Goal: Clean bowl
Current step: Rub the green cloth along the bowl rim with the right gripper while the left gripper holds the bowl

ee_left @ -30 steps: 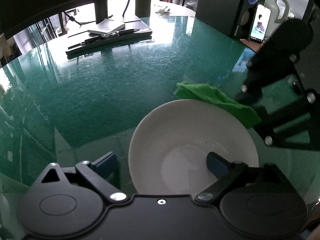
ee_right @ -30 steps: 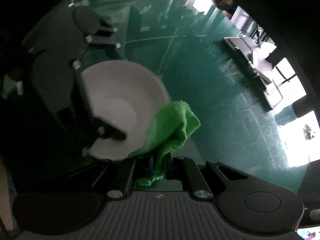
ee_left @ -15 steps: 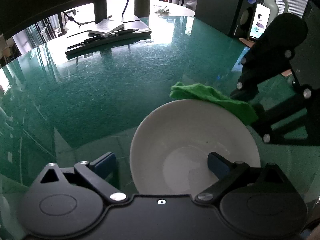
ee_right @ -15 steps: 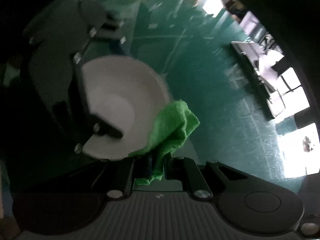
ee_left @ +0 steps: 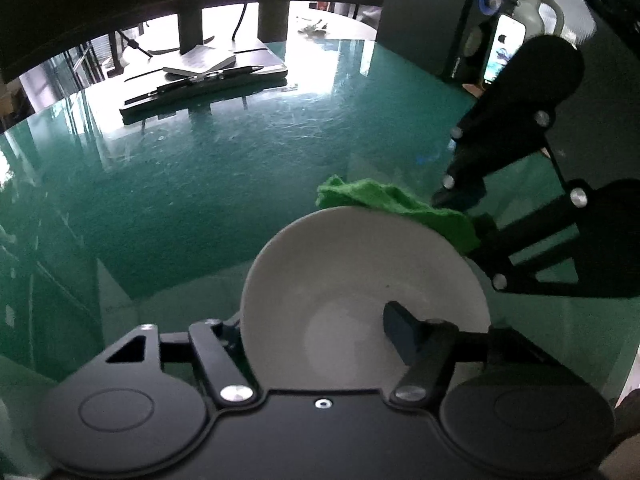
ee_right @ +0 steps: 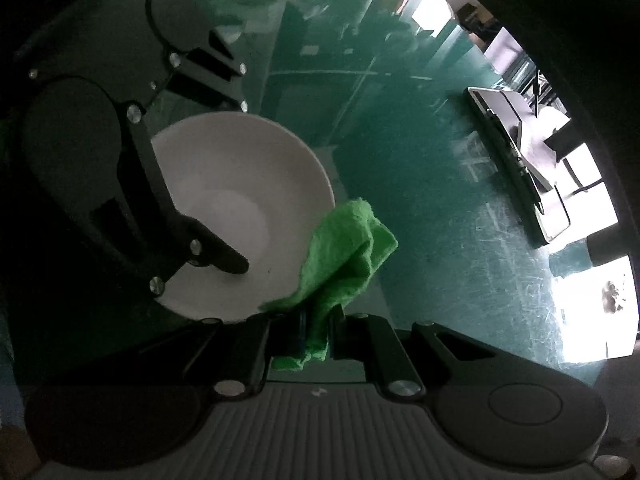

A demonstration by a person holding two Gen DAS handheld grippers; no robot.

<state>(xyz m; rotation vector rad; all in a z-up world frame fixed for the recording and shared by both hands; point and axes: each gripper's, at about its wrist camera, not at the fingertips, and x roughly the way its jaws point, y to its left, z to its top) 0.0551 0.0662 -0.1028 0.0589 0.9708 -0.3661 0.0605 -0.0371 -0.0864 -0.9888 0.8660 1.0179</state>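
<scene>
- Left gripper (ee_left: 316, 332): matte black, two round discs at the base, silver screws on angled link bars.
- Dark blue pads on black fingers (ee_left: 400, 330).
- Right gripper (ee_right: 316, 334): black, ribbed grey plate, silver screws.

the desk (ee_left: 224, 184) has a glossy green top, scratched and full of bright window reflections. a white bowl (ee_left: 352, 264) rests on it at the near side. well apart from the bowl, toward the far edge, lies a flat dark board (ee_left: 208, 80) with a small open book (ee_left: 200, 62) and a pen (ee_left: 236, 72) on top. at the far right corner stand a dark speaker (ee_left: 460, 20) and a lit phone (ee_left: 502, 52), propped upright beside a pale jug (ee_left: 540, 8).
</scene>
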